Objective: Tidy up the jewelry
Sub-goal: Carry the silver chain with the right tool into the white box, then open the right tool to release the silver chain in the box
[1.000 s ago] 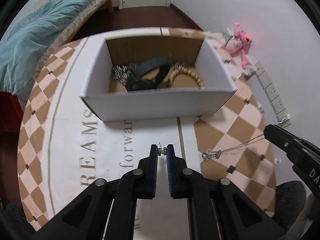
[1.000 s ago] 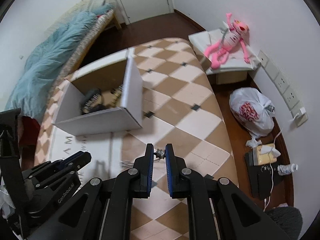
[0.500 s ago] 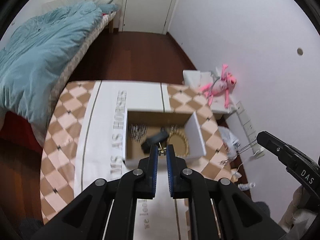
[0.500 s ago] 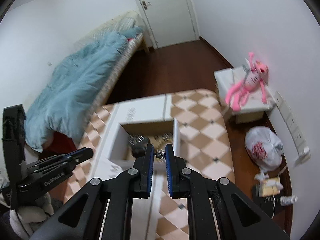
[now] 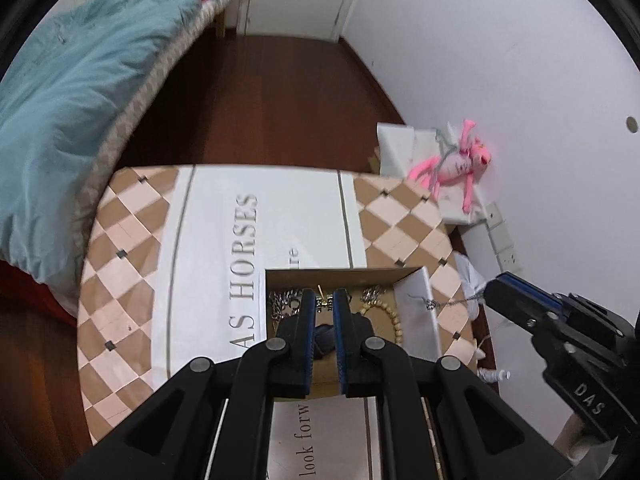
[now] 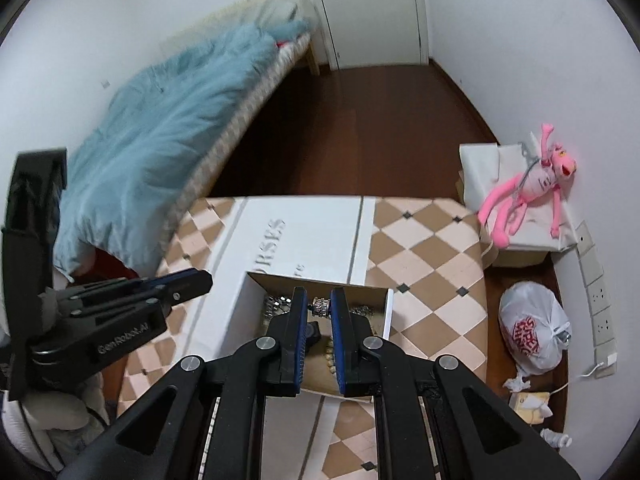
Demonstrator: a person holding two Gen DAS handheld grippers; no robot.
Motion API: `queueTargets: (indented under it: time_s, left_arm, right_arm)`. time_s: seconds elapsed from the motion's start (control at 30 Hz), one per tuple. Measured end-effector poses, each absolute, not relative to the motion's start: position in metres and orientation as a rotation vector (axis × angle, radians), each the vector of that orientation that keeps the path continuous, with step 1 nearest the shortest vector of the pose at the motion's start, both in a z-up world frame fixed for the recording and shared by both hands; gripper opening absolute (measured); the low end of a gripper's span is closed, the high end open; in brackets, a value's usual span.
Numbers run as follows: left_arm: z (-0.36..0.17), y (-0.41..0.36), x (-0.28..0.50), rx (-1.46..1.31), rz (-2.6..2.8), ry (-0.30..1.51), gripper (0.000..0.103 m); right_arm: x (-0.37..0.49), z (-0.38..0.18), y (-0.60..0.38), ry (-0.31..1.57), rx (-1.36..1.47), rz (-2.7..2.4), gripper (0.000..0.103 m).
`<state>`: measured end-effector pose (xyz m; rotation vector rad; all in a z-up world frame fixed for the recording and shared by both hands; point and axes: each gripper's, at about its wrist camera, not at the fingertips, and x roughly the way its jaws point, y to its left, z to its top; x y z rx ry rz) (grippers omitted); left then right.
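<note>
My left gripper (image 5: 324, 304) is shut on a small gold earring (image 5: 325, 303) and hangs high above the open white cardboard box (image 5: 416, 312). My right gripper (image 6: 319, 305) is shut on a silver chain necklace (image 6: 321, 305), also above the box (image 6: 240, 304). In the left wrist view the right gripper (image 5: 496, 294) stands right of the box, and the chain (image 5: 444, 303) dangles from it over the box's right wall. Inside the box lie a bead bracelet (image 5: 390, 318), silver chains (image 5: 282, 304) and a dark item (image 5: 322, 340).
The box sits on a checkered cloth with a white lettered band (image 5: 224, 248) over a table. A bed with a blue duvet (image 5: 68, 92) is at the left. A pink plush toy (image 6: 528, 188) on a white box and a plastic bag (image 6: 534, 334) are at the right.
Both grippers have risen from just above the table to well above the box and moved over it, each still holding its piece. Since half a second ago both have come slightly lower.
</note>
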<state>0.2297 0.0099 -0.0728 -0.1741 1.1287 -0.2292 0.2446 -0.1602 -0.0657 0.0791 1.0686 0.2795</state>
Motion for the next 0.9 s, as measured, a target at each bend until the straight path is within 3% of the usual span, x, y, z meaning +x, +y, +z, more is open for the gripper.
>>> queueTargets:
  time_s: [0.2, 0.53, 0.57, 0.6, 0.67, 0.7, 0.73, 0.83, 0.87, 0.9]
  left_arm:
    - [-0.108, 0.010, 0.244, -0.163, -0.216, 1.245, 0.006]
    - [-0.119, 0.015, 0.261, -0.129, -0.129, 1.334, 0.013]
    - [-0.117, 0.016, 0.261, -0.125, -0.122, 1.328, 0.017]
    - [-0.116, 0.017, 0.262, -0.123, -0.118, 1.322, 0.029]
    - [-0.113, 0.019, 0.262, -0.123, -0.112, 1.310, 0.059]
    - [-0.111, 0.021, 0.261, -0.128, -0.108, 1.298, 0.073]
    - [-0.110, 0.023, 0.260, -0.128, -0.103, 1.290, 0.074]
    - [-0.111, 0.027, 0.256, -0.124, -0.077, 1.287, 0.075]
    - [-0.111, 0.028, 0.254, -0.117, -0.068, 1.283, 0.079]
    - [-0.112, 0.029, 0.250, -0.104, -0.050, 1.277, 0.092]
  right_arm:
    - [0.264, -0.100, -0.163, 1.150, 0.079, 0.257, 0.012]
    - [0.286, -0.140, -0.165, 1.308, 0.089, 0.245, 0.013]
    - [0.286, -0.141, -0.166, 1.314, 0.092, 0.241, 0.014]
    - [0.286, -0.142, -0.167, 1.319, 0.091, 0.239, 0.015]
    - [0.285, -0.142, -0.166, 1.330, 0.089, 0.243, 0.023]
    - [0.285, -0.142, -0.167, 1.333, 0.085, 0.240, 0.033]
    - [0.284, -0.142, -0.167, 1.334, 0.082, 0.237, 0.041]
    - [0.280, -0.142, -0.168, 1.340, 0.071, 0.231, 0.044]
    - [0.277, -0.143, -0.167, 1.342, 0.063, 0.224, 0.044]
    - [0.275, -0.144, -0.167, 1.344, 0.053, 0.218, 0.048]
